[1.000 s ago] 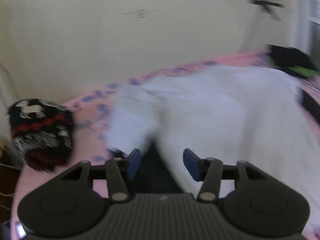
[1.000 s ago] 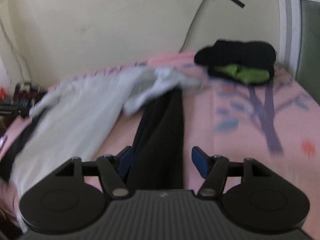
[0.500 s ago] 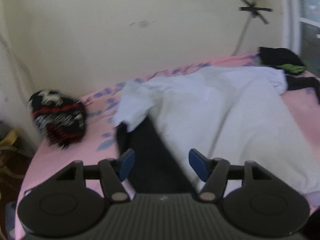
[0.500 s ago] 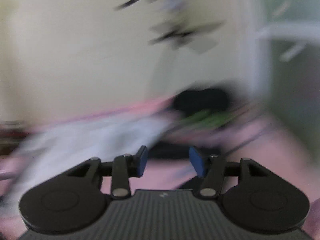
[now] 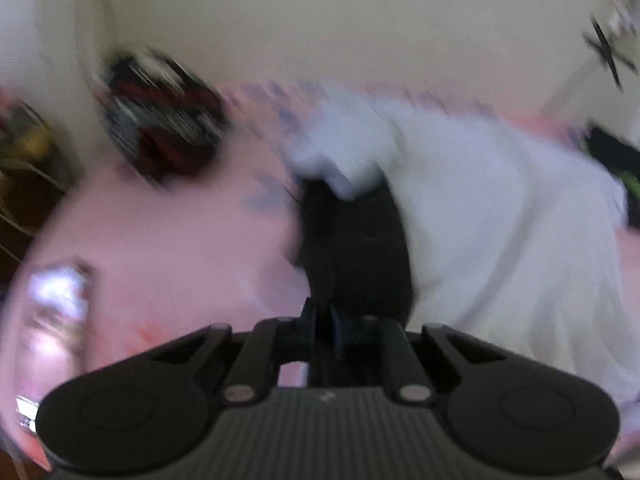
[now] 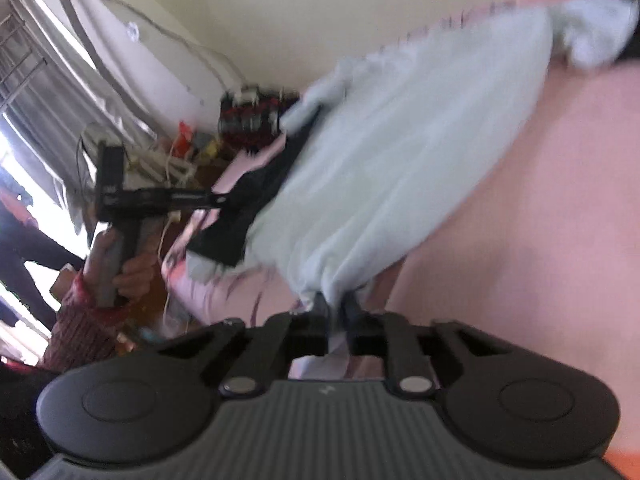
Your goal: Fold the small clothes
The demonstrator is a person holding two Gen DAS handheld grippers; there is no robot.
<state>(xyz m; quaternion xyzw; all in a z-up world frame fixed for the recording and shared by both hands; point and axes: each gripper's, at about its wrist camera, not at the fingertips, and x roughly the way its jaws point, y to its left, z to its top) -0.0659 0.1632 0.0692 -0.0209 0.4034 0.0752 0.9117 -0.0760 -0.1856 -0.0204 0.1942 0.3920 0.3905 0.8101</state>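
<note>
In the left wrist view, the picture is blurry. The left gripper (image 5: pixel 323 328) is at the bottom, and its two blue fingers are squeezed almost together. They pinch the near edge of a black cloth (image 5: pixel 356 240). The black cloth runs away from the gripper over a pink bed sheet (image 5: pixel 168 248). A big white garment (image 5: pixel 500 216) lies on top of the black cloth's far end and right side, and it spreads out to the right. A black, red and white knitted bundle (image 5: pixel 164 124) sits on the sheet at the back left, near the cream wall (image 5: pixel 320 20). It is well apart from the white garment.

In the right wrist view, the camera is tilted, so the bed looks slanted. The right gripper (image 6: pixel 335 312) is at the bottom with its fingers close together. They pinch a bunched corner of the white garment (image 6: pixel 400 168). The garment stretches from the fingers up toward the top right over the pink bed sheet (image 6: pixel 552 216). On the left, the left gripper (image 6: pixel 224 200) holds the edge of the black cloth (image 6: pixel 248 208), which peeks out from under the white garment. A hand (image 6: pixel 128 268) with a reddish knitted sleeve grips its handle. The knitted bundle (image 6: pixel 252 120) is behind, by the wall.
</note>
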